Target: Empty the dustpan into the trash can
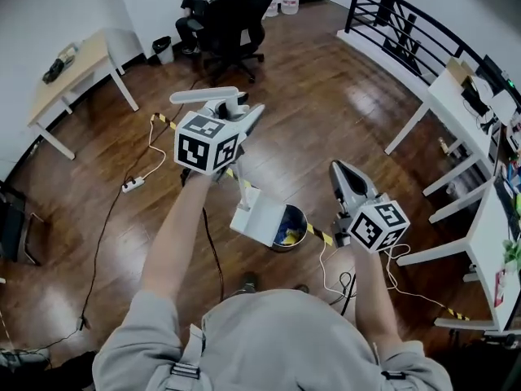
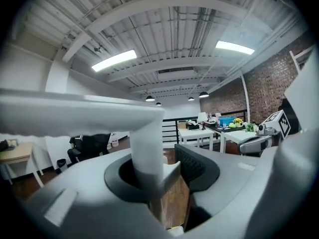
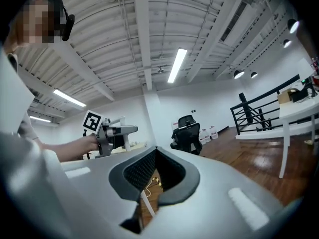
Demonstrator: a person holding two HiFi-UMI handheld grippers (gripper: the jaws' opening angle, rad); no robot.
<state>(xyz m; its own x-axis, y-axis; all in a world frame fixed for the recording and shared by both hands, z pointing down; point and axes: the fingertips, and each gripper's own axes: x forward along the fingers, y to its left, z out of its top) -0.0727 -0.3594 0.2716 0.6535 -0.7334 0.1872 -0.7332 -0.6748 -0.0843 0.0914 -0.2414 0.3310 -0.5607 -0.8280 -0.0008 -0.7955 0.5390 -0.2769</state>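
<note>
Dark wood-plank office floor, head view: black swivel office chair (image 1: 232,19) far centre; light wooden table (image 1: 73,68) far left. Left gripper (image 1: 242,114), raised, left of centre, clenched on the handle of a white plastic long-handled dustpan (image 1: 259,217), whose pan hangs near, just beside the left rim of a small round metal trash can (image 1: 298,239) holding yellow and blue scraps. Right gripper (image 1: 340,171), right of the can, well apart from it. Left gripper view: left gripper (image 2: 159,171) jaws grasping the white upright shaft of the dustpan (image 2: 147,148). Right gripper view: right gripper (image 3: 155,171) jaws pressed together, nothing between; left gripper (image 3: 107,133) at left; chair (image 3: 187,132) far.
</note>
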